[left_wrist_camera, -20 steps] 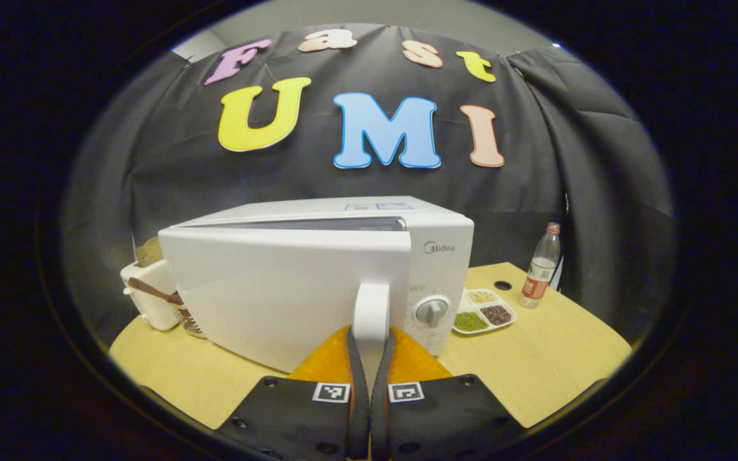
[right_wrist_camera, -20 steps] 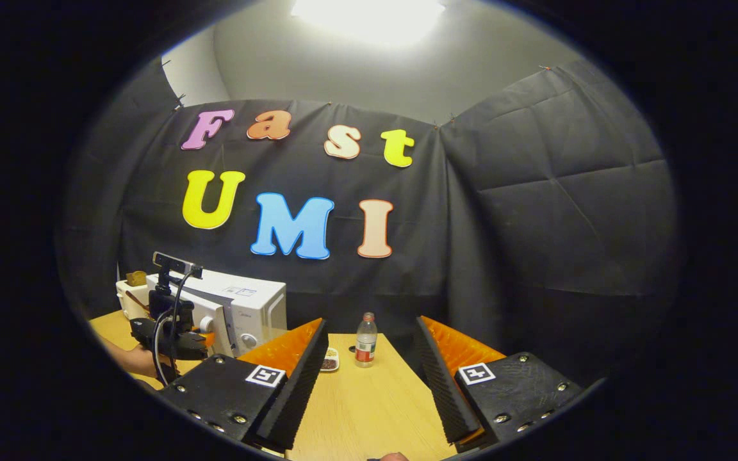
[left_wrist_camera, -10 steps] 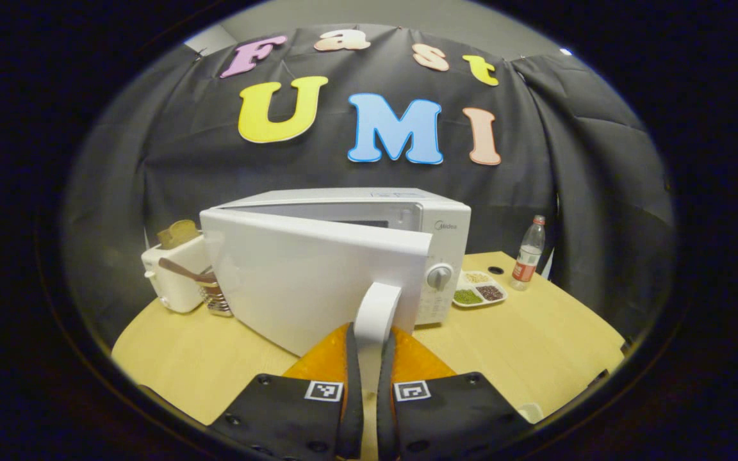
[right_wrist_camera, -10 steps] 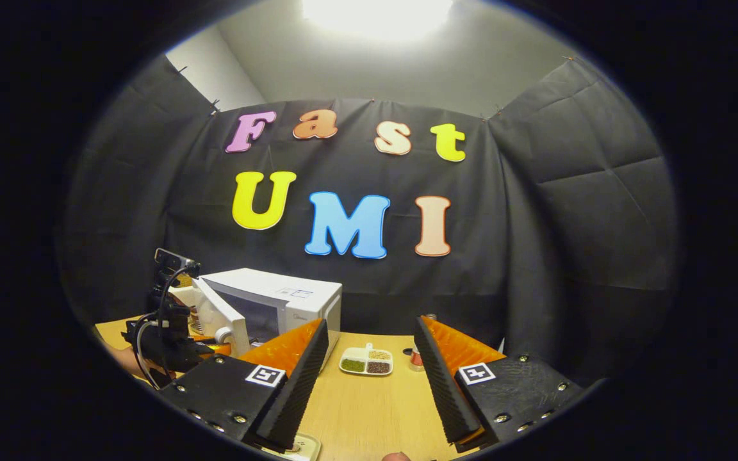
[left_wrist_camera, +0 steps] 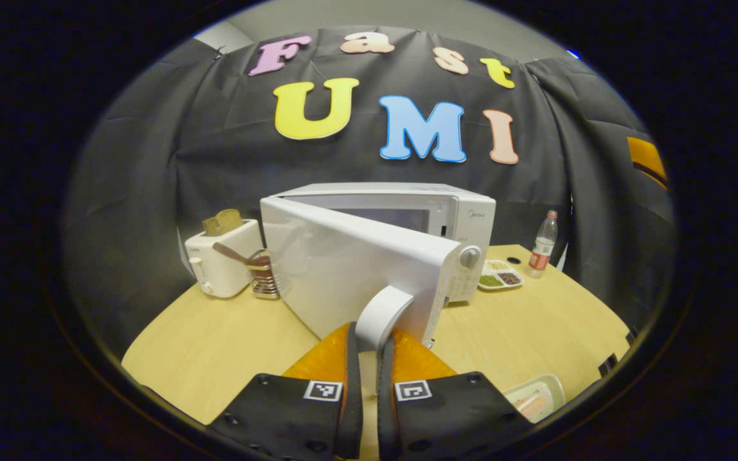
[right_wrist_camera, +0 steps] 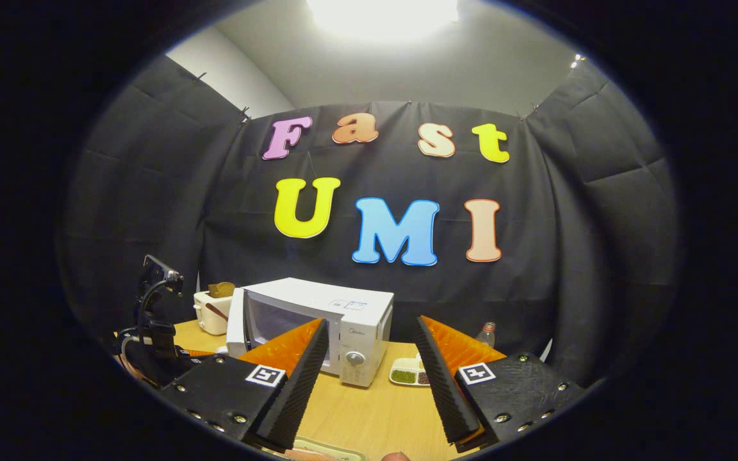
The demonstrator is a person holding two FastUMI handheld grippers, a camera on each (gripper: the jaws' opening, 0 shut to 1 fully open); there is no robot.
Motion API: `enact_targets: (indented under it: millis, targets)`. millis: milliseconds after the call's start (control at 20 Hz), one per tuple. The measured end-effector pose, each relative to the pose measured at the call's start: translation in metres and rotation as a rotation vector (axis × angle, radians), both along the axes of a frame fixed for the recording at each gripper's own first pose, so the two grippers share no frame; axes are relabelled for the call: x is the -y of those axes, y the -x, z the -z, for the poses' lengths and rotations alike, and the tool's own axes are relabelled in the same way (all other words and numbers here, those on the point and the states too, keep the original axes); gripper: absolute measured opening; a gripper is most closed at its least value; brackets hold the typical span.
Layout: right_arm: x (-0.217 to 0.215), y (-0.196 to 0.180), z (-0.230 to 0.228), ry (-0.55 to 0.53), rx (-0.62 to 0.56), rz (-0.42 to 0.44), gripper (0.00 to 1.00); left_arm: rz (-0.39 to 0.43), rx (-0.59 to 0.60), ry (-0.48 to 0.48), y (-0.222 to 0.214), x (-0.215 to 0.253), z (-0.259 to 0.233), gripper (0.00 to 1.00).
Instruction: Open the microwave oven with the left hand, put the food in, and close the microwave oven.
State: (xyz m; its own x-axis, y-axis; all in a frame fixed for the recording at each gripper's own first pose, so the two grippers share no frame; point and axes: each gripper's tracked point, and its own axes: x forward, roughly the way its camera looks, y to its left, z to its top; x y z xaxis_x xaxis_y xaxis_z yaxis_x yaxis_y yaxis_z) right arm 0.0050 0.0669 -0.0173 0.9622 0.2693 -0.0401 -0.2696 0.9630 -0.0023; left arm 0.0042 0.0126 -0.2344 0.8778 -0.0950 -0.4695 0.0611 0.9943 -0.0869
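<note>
A white toaster (left_wrist_camera: pixel 221 264) holding bread stands at nine o'clock on the wooden desk (left_wrist_camera: pixel 215 339); a divided dish of grains (left_wrist_camera: pixel 501 277) and plastic bottle (left_wrist_camera: pixel 542 244) sit at three o'clock.

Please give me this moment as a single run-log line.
left gripper: shut on door handle | microwave door: partly open | right gripper: open, holding nothing | food tray: on table

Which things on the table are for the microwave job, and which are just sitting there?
For the job:
- white box-shaped microwave oven, door handle pinched in the left tongs
- pale food tray near the table edge
- right tongs, open

Just sitting there:
- white toaster
- metal utensil holder
- divided dish of beans
- clear plastic bottle
</note>
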Motion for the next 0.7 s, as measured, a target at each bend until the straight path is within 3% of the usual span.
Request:
enact_targets:
  millis: [700]
  targets:
    - [-0.129,0.004,-0.007,0.018,0.028,-0.170,0.83,-0.108,0.003,-0.011,0.042,-0.124,0.007,0.16]
